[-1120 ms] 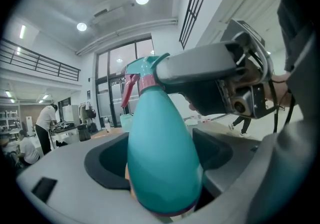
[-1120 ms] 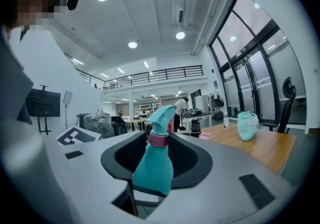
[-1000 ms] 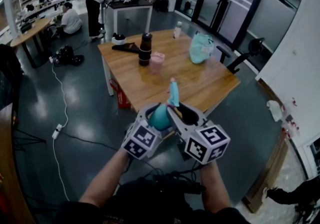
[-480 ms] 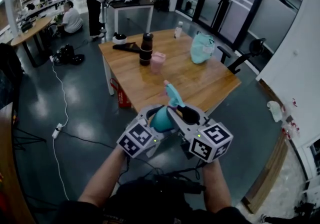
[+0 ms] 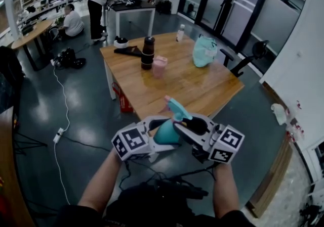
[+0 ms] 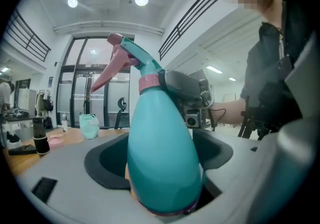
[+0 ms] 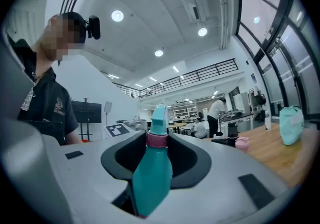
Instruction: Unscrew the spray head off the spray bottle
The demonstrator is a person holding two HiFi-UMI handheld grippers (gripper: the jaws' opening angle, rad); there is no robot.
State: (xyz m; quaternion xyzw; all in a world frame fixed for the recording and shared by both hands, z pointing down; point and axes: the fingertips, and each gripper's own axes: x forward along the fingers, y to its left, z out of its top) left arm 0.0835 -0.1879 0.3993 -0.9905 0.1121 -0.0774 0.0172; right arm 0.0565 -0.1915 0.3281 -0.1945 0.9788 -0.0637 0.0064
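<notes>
A teal spray bottle (image 5: 168, 134) with a pink collar and a teal spray head (image 5: 177, 109) is held in the air between my two grippers, in front of the person's body. My left gripper (image 5: 161, 136) comes in from the left and is shut on the bottle's fat body (image 6: 160, 138), its base low between the jaws. From the right my right gripper (image 5: 182, 126) meets the bottle higher up. In the right gripper view its black pads (image 7: 182, 160) close on the pink collar (image 7: 156, 139) of the spray head. The pink trigger (image 6: 107, 73) points left.
Beyond the grippers stands a wooden table (image 5: 202, 89) with a black flask (image 5: 147, 51), a pink cup (image 5: 159, 65), a teal bag (image 5: 204, 50) and a small clear bottle (image 5: 180, 31). A cable (image 5: 58, 120) lies on the dark floor. People work at desks far behind.
Both grippers have swung apart, the left cube going left and the right cube right and lower. The bottle has sunk a little and its spray head has turned toward the left.
</notes>
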